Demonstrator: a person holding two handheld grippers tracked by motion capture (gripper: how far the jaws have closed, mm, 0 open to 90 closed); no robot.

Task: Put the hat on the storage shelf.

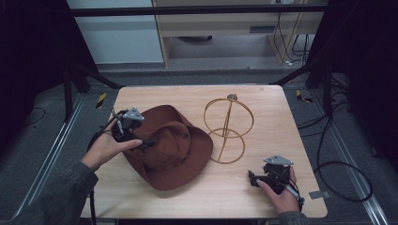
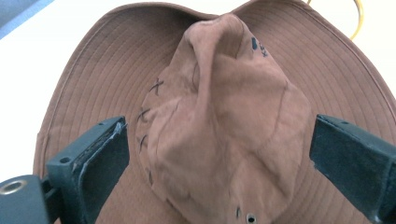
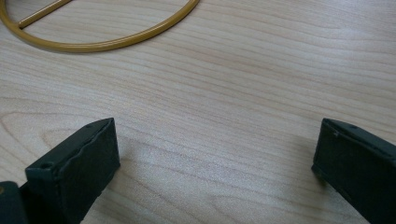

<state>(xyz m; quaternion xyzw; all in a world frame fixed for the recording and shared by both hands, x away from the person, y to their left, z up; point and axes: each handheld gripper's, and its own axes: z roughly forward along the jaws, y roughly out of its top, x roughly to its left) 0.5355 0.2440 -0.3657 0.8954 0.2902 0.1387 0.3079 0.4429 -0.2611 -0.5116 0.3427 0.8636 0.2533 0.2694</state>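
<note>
Brown wide-brimmed fabric hat [image 1: 173, 147], soft and crumpled at the crown, lying brim-down left of centre in the high view, on the pale wooden desk [image 1: 263, 197]. In the left tool's view, creased crown [image 2: 224, 121] sitting right between the two black jaws, both spread wide, neither jaw touching cloth. Left tool [image 1: 146, 144] at the hat's left brim in the high view, held in a hand [image 1: 105, 149] coming from the lower left. Just right of the hat, near but apart from the brim: gold wire hat stand [image 1: 228, 130] with a round base ring and an upright hoop, centre right of the frame. Right tool [image 1: 253, 179] low at the lower right, resting near the desk, jaws wide apart with nothing between them; bare wood ahead and a curve of the stand's base ring [image 3: 100, 45] at the upper left of its view.

Likely step: closing on the crown to lift the hat toward the stand. Risks, as a judgement: soft crown collapsing or slipping out of a shallow pinch; floppy brim dragging and snagging the light wire stand, tipping or sliding it; stand unsteadied while the right tool sits away from it.
</note>
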